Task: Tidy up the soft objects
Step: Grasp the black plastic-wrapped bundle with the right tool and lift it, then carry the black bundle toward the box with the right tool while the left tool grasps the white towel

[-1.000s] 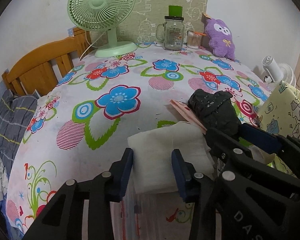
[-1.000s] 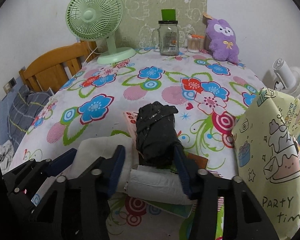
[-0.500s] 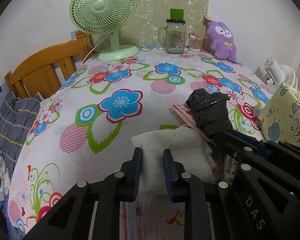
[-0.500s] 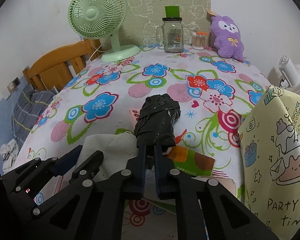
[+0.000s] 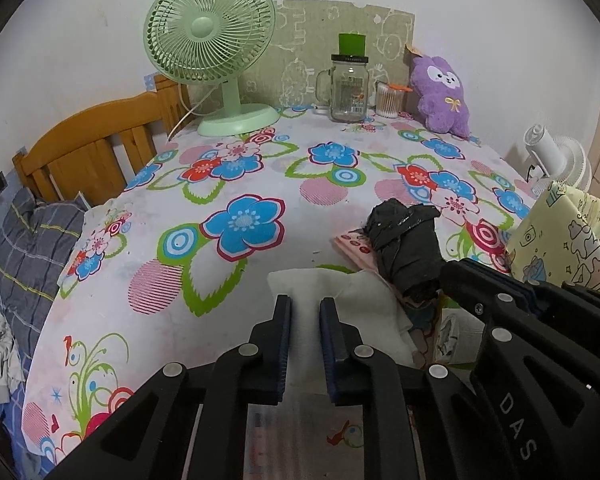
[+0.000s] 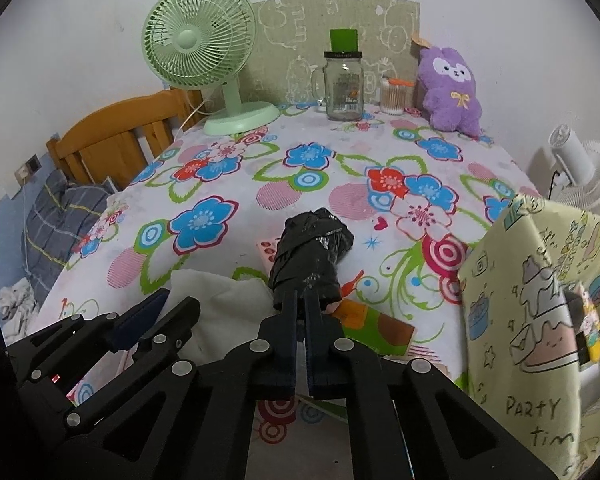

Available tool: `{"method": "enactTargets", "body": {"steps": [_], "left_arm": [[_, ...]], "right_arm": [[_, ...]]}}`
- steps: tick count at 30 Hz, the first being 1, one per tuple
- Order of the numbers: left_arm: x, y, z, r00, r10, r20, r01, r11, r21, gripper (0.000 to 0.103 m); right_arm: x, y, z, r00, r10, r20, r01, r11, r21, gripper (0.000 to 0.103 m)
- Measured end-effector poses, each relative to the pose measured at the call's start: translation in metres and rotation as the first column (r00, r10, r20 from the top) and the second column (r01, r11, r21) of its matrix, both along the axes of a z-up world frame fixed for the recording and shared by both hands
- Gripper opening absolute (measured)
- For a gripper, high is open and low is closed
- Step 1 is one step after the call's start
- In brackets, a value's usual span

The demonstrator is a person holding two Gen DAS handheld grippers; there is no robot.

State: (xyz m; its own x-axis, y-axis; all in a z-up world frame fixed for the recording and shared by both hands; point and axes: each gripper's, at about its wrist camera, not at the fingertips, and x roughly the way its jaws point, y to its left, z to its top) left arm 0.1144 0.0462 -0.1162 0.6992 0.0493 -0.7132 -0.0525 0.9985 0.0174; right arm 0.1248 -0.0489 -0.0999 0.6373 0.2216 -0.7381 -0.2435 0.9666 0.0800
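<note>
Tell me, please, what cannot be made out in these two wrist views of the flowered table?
- Left wrist view: the near edge of the white cloth is hidden under the left tool.
- Right wrist view: the near end of the black bundle is hidden by the right tool.
- Both views: the glass jar's label is too small to read.
- Right wrist view: what is in the yellow party bag is hidden by its wall.

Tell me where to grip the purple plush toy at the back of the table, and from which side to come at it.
Grip the purple plush toy across its soft body below the bow, probably coming from the front. It stands upright against the wall, with the cotton swab jar close on its left, so the front and right sides are the open ones.
</note>
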Motion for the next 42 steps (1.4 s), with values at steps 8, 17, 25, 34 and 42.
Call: {"method": "enactTargets", "body": {"steps": [8, 17, 25, 34, 42], "left_arm": [[0.006, 0.004, 0.005, 1.000, 0.005, 0.022, -0.005, 1.000, 0.006, 0.010], [0.019, 0.011, -0.003, 1.000, 0.019, -0.001, -0.019, 1.000, 0.007, 0.010], [0.022, 0.011, -0.007, 1.000, 0.021, -0.016, -0.021, 1.000, 0.008, 0.008], [0.014, 0.005, 0.002, 1.000, 0.009, 0.005, -0.008, 1.000, -0.002, 0.006], [0.004, -0.002, 0.018, 0.999, 0.005, 0.041, -0.004, 1.000, -0.009, 0.006]], "right_arm": [[0.010, -0.001, 0.003, 0.999, -0.041, 0.028, 0.041, 0.999, 0.004, 0.070], [0.032, 0.004, -0.013, 0.998, -0.046, -0.030, 0.047, 0.999, 0.025, 0.053], [0.041, 0.005, -0.022, 0.997, -0.045, -0.068, 0.046, 0.999, 0.023, 0.012], [0.029, -0.001, -0.009, 0.999, -0.047, -0.026, 0.048, 0.998, 0.032, 0.009], [0.016, -0.007, 0.010, 0.999, -0.045, 0.016, 0.044, 0.998, 0.034, 0.007]]}}
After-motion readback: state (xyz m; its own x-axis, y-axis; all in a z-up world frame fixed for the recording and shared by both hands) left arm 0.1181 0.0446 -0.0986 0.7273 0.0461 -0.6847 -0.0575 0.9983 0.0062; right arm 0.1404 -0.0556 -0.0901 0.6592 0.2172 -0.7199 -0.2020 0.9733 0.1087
